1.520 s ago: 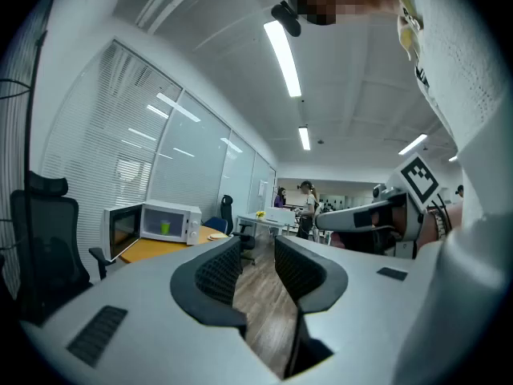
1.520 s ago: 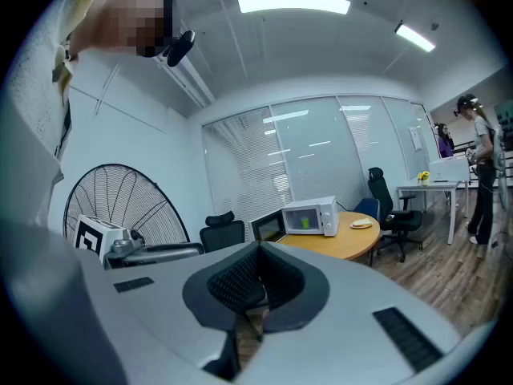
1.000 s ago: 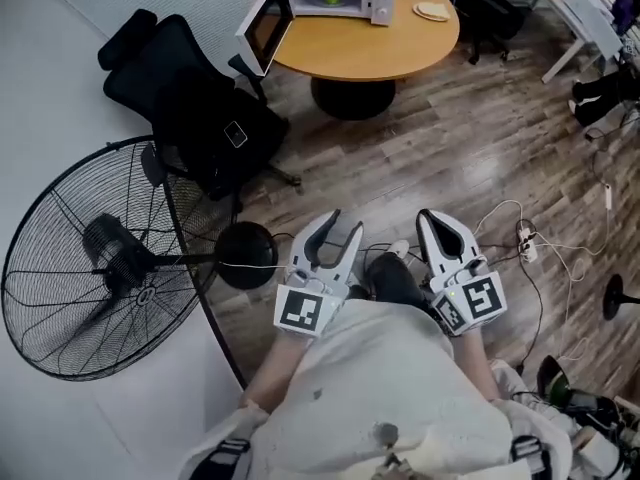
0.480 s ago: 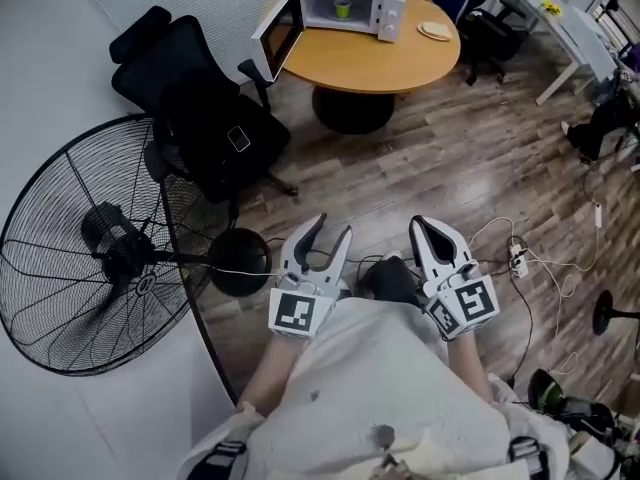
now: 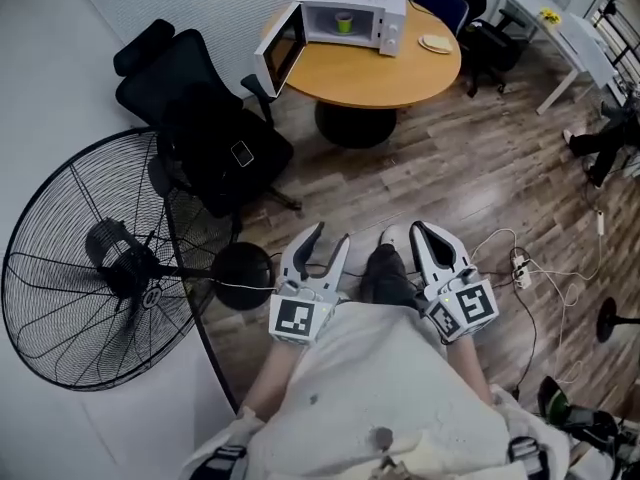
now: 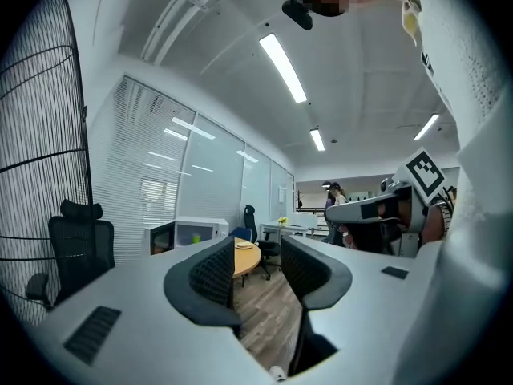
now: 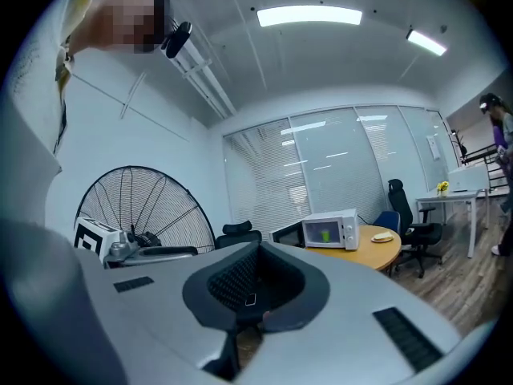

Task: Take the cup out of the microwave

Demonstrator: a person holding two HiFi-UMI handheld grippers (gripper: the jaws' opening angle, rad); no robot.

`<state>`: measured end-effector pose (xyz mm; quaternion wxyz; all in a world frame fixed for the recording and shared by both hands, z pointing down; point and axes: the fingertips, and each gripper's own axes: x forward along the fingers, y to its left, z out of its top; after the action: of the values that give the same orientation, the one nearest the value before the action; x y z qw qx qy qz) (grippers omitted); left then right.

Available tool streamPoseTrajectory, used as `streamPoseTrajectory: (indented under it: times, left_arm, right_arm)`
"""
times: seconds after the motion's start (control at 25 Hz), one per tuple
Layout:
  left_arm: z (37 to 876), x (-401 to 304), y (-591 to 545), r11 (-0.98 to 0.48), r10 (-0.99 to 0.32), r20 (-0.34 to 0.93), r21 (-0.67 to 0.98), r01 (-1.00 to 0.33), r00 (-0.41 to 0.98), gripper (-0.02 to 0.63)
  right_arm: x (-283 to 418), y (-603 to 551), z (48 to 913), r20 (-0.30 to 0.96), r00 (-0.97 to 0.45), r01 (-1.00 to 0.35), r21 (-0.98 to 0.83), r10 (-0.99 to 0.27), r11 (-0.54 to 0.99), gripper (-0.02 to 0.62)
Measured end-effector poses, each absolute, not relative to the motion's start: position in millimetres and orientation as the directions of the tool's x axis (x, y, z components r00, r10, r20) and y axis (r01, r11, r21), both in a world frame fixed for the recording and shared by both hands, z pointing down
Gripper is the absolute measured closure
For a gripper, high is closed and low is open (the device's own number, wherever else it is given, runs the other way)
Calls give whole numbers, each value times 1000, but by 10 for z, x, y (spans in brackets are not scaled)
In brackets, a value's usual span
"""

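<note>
A white microwave (image 5: 355,13) stands on a round wooden table (image 5: 370,68) far ahead, its door (image 5: 280,48) swung open to the left. Inside it sits a green cup (image 5: 344,21), also seen small in the left gripper view (image 6: 196,237) and in the right gripper view (image 7: 325,233). Both grippers are held close to the body, far from the table. My left gripper (image 5: 331,234) has just been opening; its jaws stand a little apart with nothing between them (image 6: 256,269). The right gripper (image 5: 424,230) is shut and empty (image 7: 256,283).
A black office chair (image 5: 205,118) and a large standing fan (image 5: 100,258) with a round base (image 5: 240,266) stand to the left. Cables and a power strip (image 5: 520,263) lie on the wood floor at right. A plate (image 5: 435,43) lies on the table.
The microwave and table sit lower in the head view than a second ago, and the fan and chair have slid with them. Both grippers stay side by side before the body.
</note>
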<state>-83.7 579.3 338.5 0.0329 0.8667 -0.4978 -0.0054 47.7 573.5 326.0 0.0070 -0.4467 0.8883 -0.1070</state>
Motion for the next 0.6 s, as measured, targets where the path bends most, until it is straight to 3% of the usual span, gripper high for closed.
streamPoseTrajectory:
  times: [0.6]
  left_arm:
    - [3498, -719, 5088, -471, -879, 63, 41, -881, 473, 416]
  right_arm:
    - [613, 4926, 3467, 108, -619, -775, -244, -778, 583, 588]
